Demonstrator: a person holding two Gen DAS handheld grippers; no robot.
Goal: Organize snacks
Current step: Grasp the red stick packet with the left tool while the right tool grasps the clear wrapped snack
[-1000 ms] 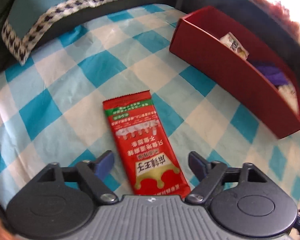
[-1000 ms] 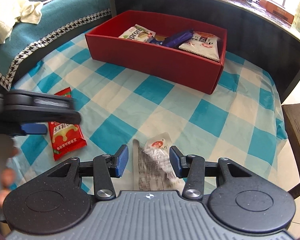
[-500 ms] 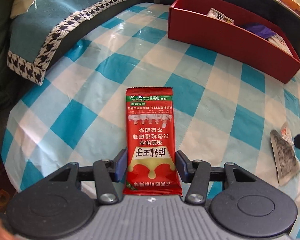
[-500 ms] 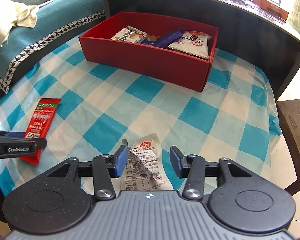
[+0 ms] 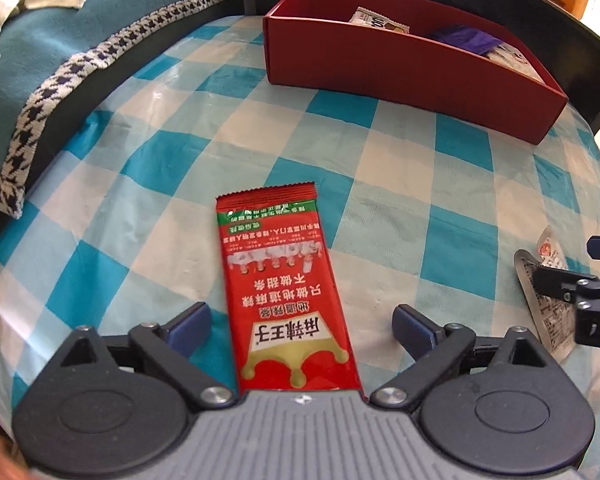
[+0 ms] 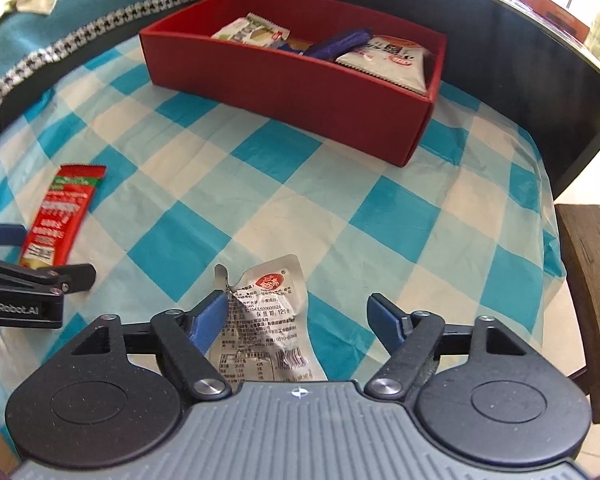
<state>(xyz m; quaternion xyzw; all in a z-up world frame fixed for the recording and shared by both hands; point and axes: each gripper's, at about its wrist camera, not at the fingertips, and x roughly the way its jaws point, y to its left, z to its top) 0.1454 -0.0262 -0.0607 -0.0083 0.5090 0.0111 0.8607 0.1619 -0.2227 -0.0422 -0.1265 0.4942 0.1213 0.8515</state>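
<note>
Pickup is the step in hand, judged from how both tongs sit over loose packets with the red box (image 6: 300, 92) well ahead of them and already part filled; left to right, then: the left tongs (image 5: 302, 326) stand wide, the red sachet (image 5: 286, 300) lying flat on the checked cloth (image 5: 400, 160) between the fingers (image 5: 190, 326), near end under the tongs' body, neither pad touching it; its print reads upside down from this side, large Chinese characters over a gold crown shape, a green band and smaller lines of Chinese farther out, too fine for me to read with confidence; the next move there, I judge, is to close on the lower part of the sachet, which is thin and slick and may slide or fold, so a firm, centred pinch is wanted before lifting; on the side of the left tongs, seen from the right camera, white lettering reads roughly "GenRobot.AI", its start cut off; the right tongs (image 6: 300, 320) are also spread, the silver pouch (image 6: 266, 328) crumpled between them and pressed against or just beside the left pad, well clear of the right pad; it bears a red round logo, a block of small black Chinese print and a barcode, with "121" legible; closing there should catch the wrinkled foil; in the box lie a white-green packet, a purple bar and a white bag with red marks, writing too small to tell.
</note>
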